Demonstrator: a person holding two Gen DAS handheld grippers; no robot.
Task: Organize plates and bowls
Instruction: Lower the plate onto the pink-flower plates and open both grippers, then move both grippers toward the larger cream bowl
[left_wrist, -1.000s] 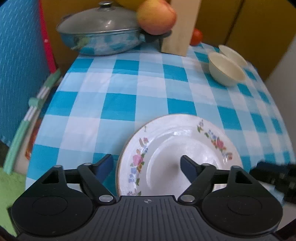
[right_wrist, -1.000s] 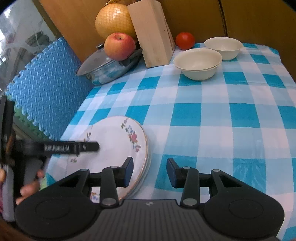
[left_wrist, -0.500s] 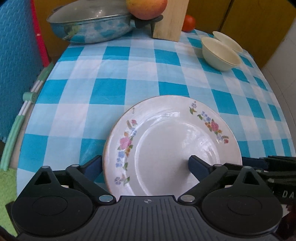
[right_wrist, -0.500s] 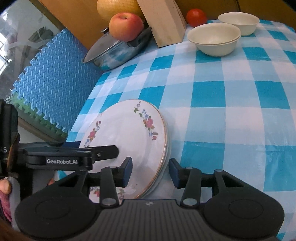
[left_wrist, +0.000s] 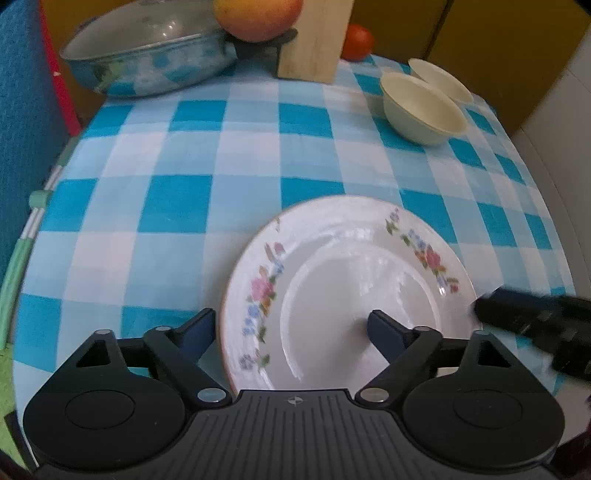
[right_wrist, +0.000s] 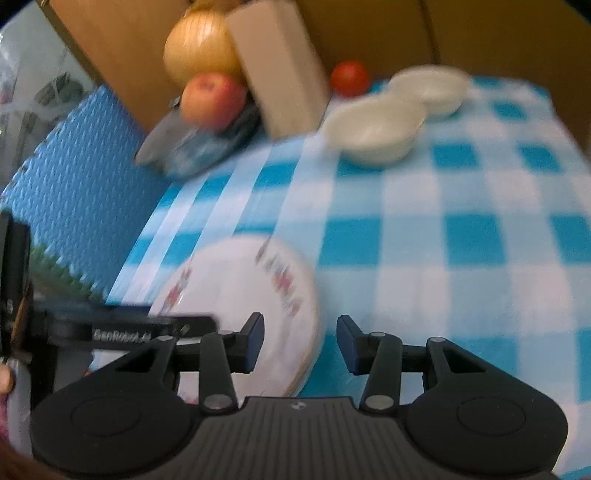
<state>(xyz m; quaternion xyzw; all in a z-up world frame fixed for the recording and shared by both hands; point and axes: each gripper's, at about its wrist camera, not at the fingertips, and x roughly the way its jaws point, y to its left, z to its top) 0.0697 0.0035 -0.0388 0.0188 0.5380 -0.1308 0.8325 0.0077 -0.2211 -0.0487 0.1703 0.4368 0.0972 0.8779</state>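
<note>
A floral-rimmed white plate (left_wrist: 347, 295) lies on the checked tablecloth near the front edge. In the right wrist view it is the top of a plate stack (right_wrist: 240, 295), with a second rim showing below it. My left gripper (left_wrist: 291, 330) is open and straddles the plate's near rim, one finger over the plate and one over the cloth. My right gripper (right_wrist: 301, 341) is open across the stack's right rim, and shows as a dark blur (left_wrist: 535, 317) in the left wrist view. A cream bowl (left_wrist: 424, 107) and a white bowl (left_wrist: 441, 79) sit apart at the back right.
A lidded pan (left_wrist: 147, 55) with an apple (left_wrist: 258, 14) on its handle, a wooden block (left_wrist: 314, 40) and a tomato (left_wrist: 356, 42) line the back. A netted yellow fruit (right_wrist: 201, 55) sits behind them. Blue foam mat (right_wrist: 85, 177) borders the left table edge.
The right wrist view has gone blurred, so the right gripper is moving and now sees more of the back. The left gripper has shifted slightly. The plates stay on the cloth.
</note>
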